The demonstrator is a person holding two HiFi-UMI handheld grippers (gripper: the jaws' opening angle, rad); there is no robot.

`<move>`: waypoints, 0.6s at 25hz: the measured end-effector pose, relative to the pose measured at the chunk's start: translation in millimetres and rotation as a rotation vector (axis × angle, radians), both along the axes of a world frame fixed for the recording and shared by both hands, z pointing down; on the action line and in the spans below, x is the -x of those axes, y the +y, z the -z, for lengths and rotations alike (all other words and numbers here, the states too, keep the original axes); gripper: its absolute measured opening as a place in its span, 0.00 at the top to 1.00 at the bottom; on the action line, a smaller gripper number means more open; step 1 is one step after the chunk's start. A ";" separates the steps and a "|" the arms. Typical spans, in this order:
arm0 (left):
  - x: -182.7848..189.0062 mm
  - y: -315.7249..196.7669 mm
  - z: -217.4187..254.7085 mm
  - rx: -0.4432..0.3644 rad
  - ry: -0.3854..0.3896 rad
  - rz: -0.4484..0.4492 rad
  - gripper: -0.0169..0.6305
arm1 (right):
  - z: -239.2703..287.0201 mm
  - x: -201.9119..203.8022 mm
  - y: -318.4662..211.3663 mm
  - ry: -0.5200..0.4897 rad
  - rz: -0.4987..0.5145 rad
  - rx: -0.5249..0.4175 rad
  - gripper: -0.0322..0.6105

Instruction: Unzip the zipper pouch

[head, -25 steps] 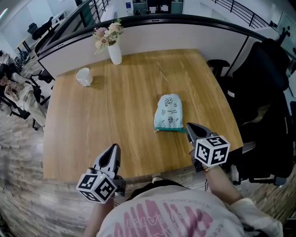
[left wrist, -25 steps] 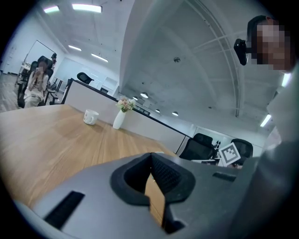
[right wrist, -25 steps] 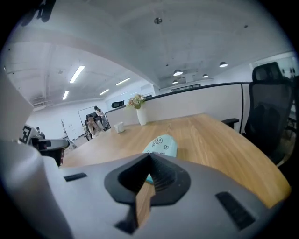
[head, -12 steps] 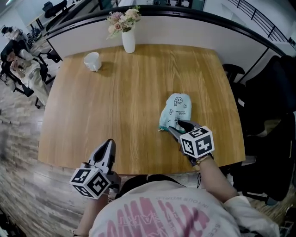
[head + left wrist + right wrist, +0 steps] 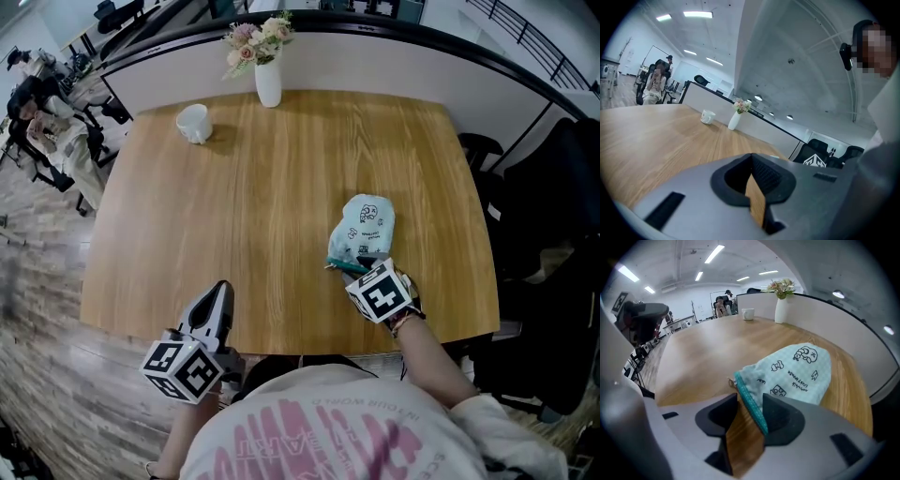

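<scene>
Head view looks down on a wooden table (image 5: 234,206) where the pouch (image 5: 366,228) lies directly ahead of the right gripper (image 5: 354,270). The pouch's green zipper edge (image 5: 349,265) is turned toward the tool's tips.

Right gripper view shows that tool's jaws standing wide, having just been opening. The zipper edge runs through the gap between them, close along the right-hand jaw, and the pads do not squeeze it. A small pull tab (image 5: 732,380) sticks out at the zipper's end, just beyond the left-hand jaw. The rest of the pouch, pale checked cloth with little cartoon prints, spreads ahead and to the right of the tips, flat on the wood.

The left gripper (image 5: 223,291) sits well to the left of the right one, over the near table edge. Its jaws are closed together on nothing and point out across the wood.

Far ahead of both tools, at the table's far side, stand a white mug (image 5: 194,123) and a white vase (image 5: 268,86) of flowers (image 5: 255,36), well apart from the pouch. A low partition (image 5: 375,61) runs behind them. A black chair (image 5: 553,216) stands past the table edge to the right of the right gripper. Behind both tools is the person's pink-printed shirt (image 5: 328,436).
</scene>
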State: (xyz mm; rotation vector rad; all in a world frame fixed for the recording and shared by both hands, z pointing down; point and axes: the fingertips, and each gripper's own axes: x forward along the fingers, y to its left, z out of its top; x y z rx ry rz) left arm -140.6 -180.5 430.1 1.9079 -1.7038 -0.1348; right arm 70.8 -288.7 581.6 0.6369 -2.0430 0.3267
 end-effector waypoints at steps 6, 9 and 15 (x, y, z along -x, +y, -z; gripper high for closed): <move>-6.1 0.8 2.9 -0.017 0.001 -0.024 0.97 | 0.5 -1.3 11.4 -0.073 -0.046 0.068 0.79; -14.4 -2.1 7.3 -0.039 0.020 -0.062 0.97 | 11.9 -3.2 16.5 -0.153 -0.079 0.130 0.90; -41.1 -11.2 7.7 -0.054 -0.010 -0.159 0.97 | 39.0 -13.2 26.2 -0.238 -0.082 0.157 0.91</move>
